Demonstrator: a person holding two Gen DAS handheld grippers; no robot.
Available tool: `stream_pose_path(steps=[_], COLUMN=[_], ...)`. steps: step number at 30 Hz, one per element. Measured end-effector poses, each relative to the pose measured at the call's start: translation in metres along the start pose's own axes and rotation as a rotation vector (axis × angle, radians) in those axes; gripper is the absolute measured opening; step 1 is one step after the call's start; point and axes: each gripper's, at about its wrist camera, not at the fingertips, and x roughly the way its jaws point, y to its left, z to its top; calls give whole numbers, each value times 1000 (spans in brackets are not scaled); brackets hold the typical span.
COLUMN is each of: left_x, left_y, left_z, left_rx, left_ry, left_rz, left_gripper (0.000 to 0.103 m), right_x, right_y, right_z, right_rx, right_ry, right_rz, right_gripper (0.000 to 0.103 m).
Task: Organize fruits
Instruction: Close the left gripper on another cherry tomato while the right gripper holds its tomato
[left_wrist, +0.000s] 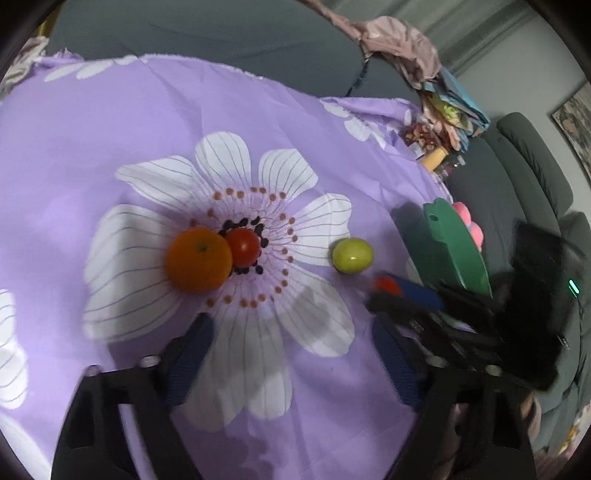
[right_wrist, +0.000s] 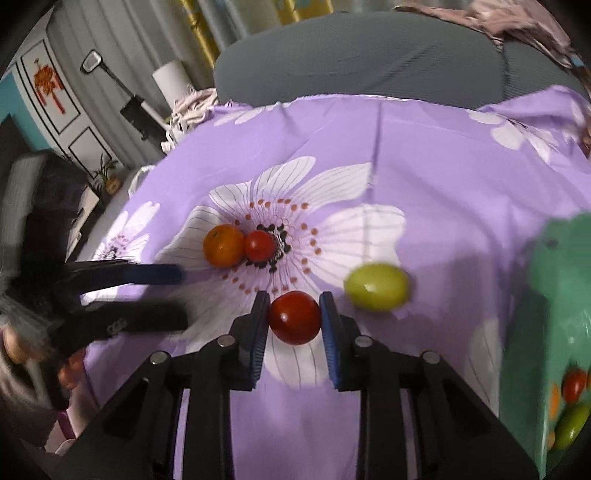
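We see a purple cloth (right_wrist: 443, 177) printed with large white flowers spread over a table, with a grey sofa (right_wrist: 369, 51) behind it and a white panelled door (right_wrist: 55, 110) beyond our left fingers. Our right gripper (right_wrist: 294, 314) pinches a red tomato (right_wrist: 294, 317) between its blue pads, just above the cloth. Ahead of those fingers an orange (right_wrist: 224, 245) touches a second tomato (right_wrist: 260, 245); a green fruit (right_wrist: 376, 287) lies just right. A green container (right_wrist: 546, 295), blurred, seems to hold more fruit. Our left gripper (left_wrist: 291, 332) hovers with jaws apart, nothing between them, short of the orange.
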Motion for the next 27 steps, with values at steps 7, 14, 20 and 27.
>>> stream_pose_path(steps=[7,14,20,27], left_x=[25,35,40,59], left_y=[-2,-12,-15,-27], left_z=[17,19,25,22], left_rx=[7,130,168,245], left_ry=[-26,-57,-54,-29], left_rz=[67,182,238,317], left_gripper=[75,58,50,37], right_x=[-26,-32,-32,-34], right_y=[-3,-9,-15,-20], right_z=[-19,-23,-30,-33], right_rx=[32,56,80,99], right_ry=[-43,-71,-79,-91], right_rz=[36,65,80,99], right_gripper=[28,29,30,30])
